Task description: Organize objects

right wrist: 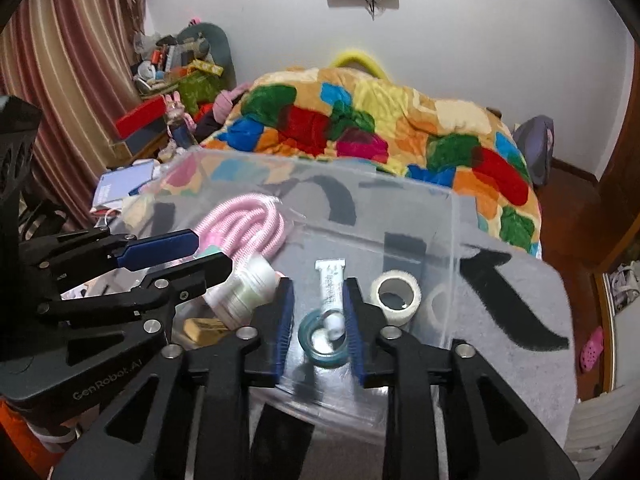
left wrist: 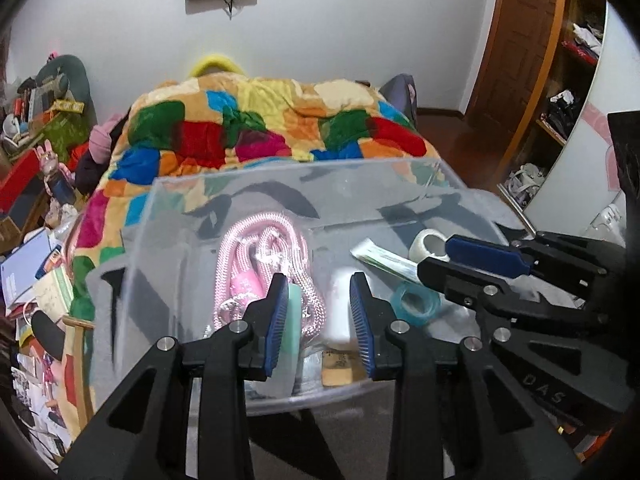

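Tape roll (right wrist: 323, 338), teal and light, is seen lying flat in the clear bin (right wrist: 452, 240) between the released right tongs (right wrist: 318, 320); its slick rim should be pinched. Left tongs (left wrist: 320, 308) are parted, empty.

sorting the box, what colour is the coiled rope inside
Pink and white braided rope, clearest in the right wrist view.

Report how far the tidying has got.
Done: the pink rope, white tape roll, teal tape ring, tube and white bottle lie in the clear bin. In hand: nothing; left gripper and right gripper are open. Left: nothing visibly loose.
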